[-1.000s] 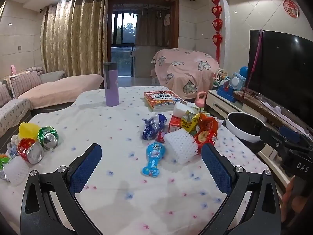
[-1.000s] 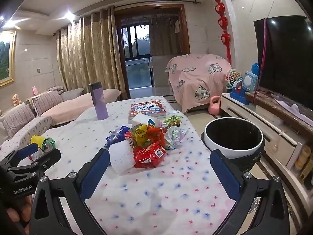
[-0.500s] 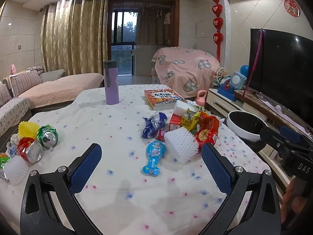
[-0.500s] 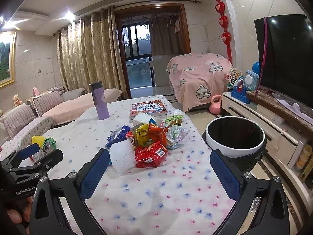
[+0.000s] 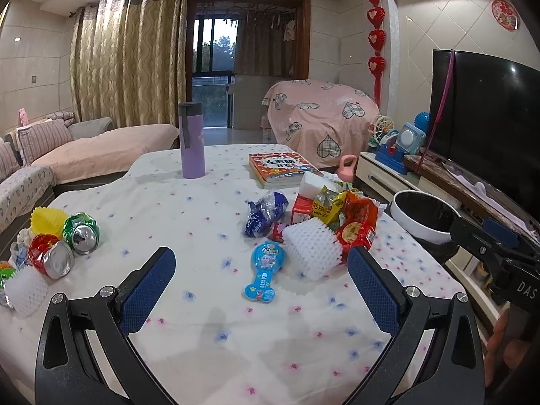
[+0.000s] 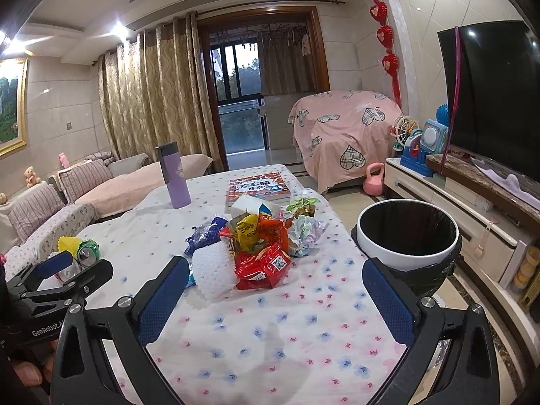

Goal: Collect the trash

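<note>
A heap of trash lies on the flowered tablecloth: a white foam net, a red snack bag, yellow and orange wrappers, a blue wrapper and crumpled paper. A blue paddle-shaped package lies in front of the heap. Crushed cans, a yellow cup and another foam net sit at the table's left edge. The bin with a black liner stands right of the table. My left gripper and right gripper are open, empty, above the near table.
A purple flask and a book stand at the far side of the table. A TV cabinet with a TV runs along the right, behind the bin. A sofa is at the left.
Both grippers have drifted slightly forward toward the heap, so it looks a little larger. Both stay open and empty. Nothing on the table has moved.
</note>
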